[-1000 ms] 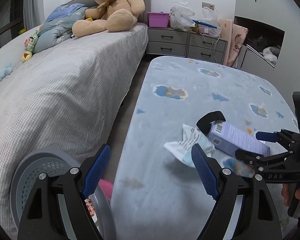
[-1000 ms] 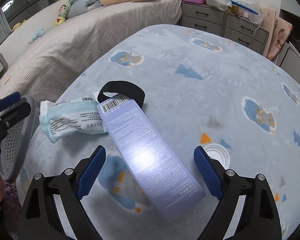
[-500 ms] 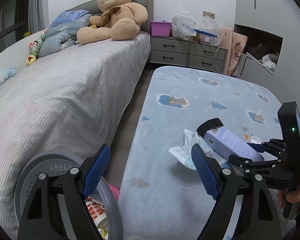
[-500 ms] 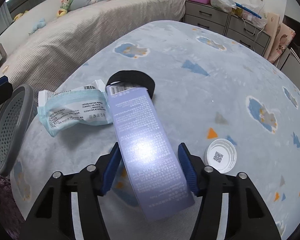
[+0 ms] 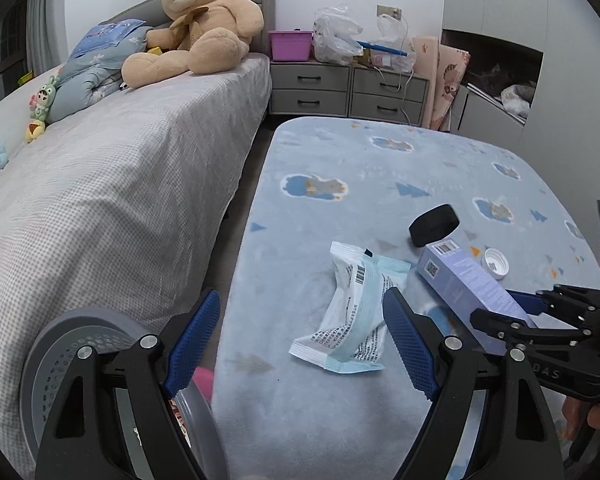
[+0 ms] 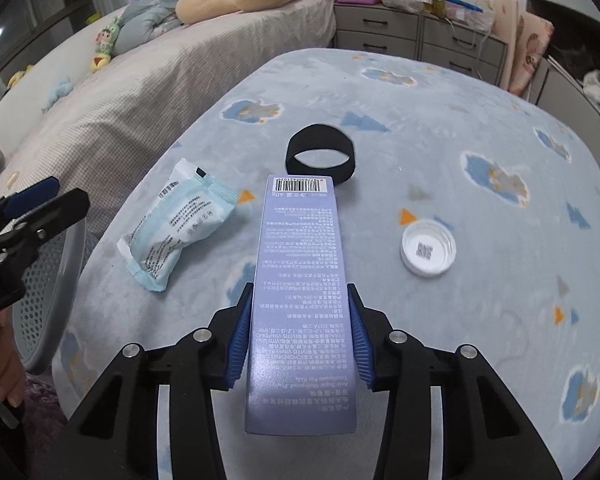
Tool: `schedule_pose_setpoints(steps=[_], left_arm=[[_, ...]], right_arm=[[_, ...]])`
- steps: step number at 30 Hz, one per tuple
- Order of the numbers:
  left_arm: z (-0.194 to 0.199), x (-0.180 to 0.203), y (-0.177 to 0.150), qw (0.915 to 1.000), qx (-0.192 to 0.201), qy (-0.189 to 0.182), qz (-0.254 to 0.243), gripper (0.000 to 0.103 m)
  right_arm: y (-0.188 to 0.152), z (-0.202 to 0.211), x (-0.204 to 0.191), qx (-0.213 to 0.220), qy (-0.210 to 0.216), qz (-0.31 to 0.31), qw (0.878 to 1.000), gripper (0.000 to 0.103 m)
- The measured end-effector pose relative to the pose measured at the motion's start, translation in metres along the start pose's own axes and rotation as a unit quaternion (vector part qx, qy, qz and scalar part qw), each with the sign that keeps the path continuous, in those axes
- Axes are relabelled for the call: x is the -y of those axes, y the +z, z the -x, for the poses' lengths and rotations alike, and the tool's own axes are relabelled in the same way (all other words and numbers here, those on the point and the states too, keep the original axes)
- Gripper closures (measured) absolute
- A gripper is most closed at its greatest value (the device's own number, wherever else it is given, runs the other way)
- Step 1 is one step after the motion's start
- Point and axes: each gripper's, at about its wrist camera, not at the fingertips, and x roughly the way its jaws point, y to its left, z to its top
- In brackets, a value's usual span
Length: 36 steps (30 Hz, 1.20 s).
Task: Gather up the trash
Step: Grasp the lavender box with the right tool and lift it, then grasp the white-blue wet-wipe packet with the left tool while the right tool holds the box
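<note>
At 6 o'clock, your right claw just pinched the box; left claw spread. Bin next, I'd say.

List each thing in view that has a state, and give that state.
Right gripper: shut on the box.
Box: gripped at its sides, far end raised off the blanket.
Left gripper: open, holding nothing.
Wet-wipe pack: lying flat, untouched.
Black band: standing on edge, untouched.
Bottle cap: lying inside-up, untouched.
Bin: uncovered, some trash inside.
Drawers: closed.
</note>
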Motion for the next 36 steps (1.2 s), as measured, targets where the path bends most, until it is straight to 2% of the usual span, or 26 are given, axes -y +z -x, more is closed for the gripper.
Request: schedule_pose_setpoints(steps=[6, 12, 16, 20, 24, 26, 36], left_arm=[[-0.002, -0.001, -0.001, 1.0, -0.004, -0.002, 0.004, 0.023], [-0.002, -0.002, -0.002, 1.0, -0.004, -0.001, 0.005, 0.023], [-0.002, -0.003, -0.001, 1.0, -0.006, -0.002, 0.005, 0.023], [-0.005, -0.003, -0.001, 0.9999, -0.01, -0.004, 0.005, 0.023], [-0.007, -0.001, -0.002, 0.9999, -0.014, -0.005, 0.002, 0.023], [-0.009, 0.0, -0.003, 0.9998, -0.017, -0.007, 0.0, 0.023], [-0.015, 0.014, -0.008, 0.9991, -0.03, -0.026, -0.016, 0.023]], right_arm=[[-0.024, 0.0, -0.003, -0.01, -0.013, -0.022, 1.0, 0.06], [-0.03, 0.001, -0.007, -0.006, -0.016, -0.019, 1.0, 0.058], [-0.027, -0.003, -0.005, -0.002, -0.02, -0.027, 0.999, 0.045], [-0.022, -0.01, -0.005, 0.001, -0.023, -0.034, 0.999, 0.045], [-0.022, -0.018, -0.012, -0.004, -0.039, -0.019, 0.999, 0.046], [-0.023, -0.018, -0.016, 0.001, -0.056, -0.008, 0.998, 0.06], [-0.019, 0.005, 0.001, 0.025, -0.026, -0.05, 0.998, 0.061]])
